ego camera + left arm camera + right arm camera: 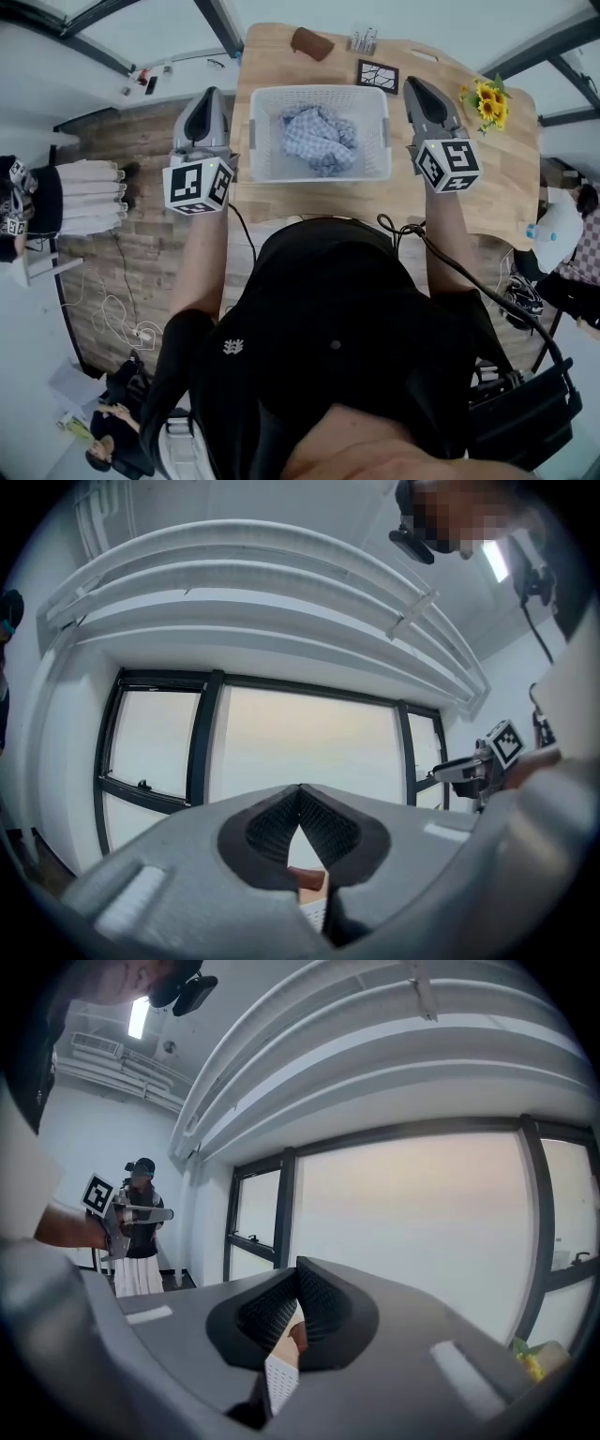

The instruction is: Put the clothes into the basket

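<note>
Top centre of frame: cloth (pixel 319 139) bunched in basket (pixel 272 171) on table (pixel 506 187), prob. done already. Soft, light, floppy, not fragile, no slip expected; if regrabbing, pinch a raised fold up top. L gripper (pixel 212 96) left of basket, R gripper (pixel 419 86) right of it: both closed tip to tip, nothing held, aimed at windows (pixel 309 752).

Surface: light wooden table (pixel 497 187), upper ctr of frame. On it: white plastic lattice basket (pixel 319 169) mid; brown leathery pouch (pixel 311 43) top edge; small silvery item (pixel 363 41) beside; black square patterned tile (pixel 378 76); yellow sunflower bunch (pixel 487 101) upper R.
</note>
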The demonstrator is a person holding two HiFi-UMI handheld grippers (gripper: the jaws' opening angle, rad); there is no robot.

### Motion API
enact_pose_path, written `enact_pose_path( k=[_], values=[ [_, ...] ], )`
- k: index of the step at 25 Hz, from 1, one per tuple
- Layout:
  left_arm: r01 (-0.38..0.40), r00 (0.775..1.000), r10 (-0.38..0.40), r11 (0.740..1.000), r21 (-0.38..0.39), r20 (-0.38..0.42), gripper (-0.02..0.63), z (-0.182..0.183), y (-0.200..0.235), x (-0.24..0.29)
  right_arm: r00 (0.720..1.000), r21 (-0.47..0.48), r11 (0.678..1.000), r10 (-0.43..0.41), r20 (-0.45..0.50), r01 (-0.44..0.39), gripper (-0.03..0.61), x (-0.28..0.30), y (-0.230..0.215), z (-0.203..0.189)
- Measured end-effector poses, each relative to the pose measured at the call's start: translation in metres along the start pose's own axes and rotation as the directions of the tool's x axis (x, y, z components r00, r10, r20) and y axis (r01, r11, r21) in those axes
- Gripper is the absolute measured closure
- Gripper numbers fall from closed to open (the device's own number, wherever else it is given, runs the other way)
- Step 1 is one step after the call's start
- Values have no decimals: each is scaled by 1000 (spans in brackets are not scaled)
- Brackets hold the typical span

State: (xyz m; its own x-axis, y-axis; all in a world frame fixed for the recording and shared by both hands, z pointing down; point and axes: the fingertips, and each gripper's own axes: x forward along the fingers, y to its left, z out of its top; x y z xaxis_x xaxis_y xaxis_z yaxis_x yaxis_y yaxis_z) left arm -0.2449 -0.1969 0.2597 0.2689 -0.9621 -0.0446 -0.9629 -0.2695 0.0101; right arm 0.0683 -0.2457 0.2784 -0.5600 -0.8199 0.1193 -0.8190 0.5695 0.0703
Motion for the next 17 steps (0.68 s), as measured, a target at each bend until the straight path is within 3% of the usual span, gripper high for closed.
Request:
enact_pose_path(
  k=[17],
  values=[
    [-12, 1000, 11, 1000, 9, 12, 614, 9, -7, 19, 1000, -7, 1000, 16, 10, -16, 580, 10, -15, 4]
  ],
)
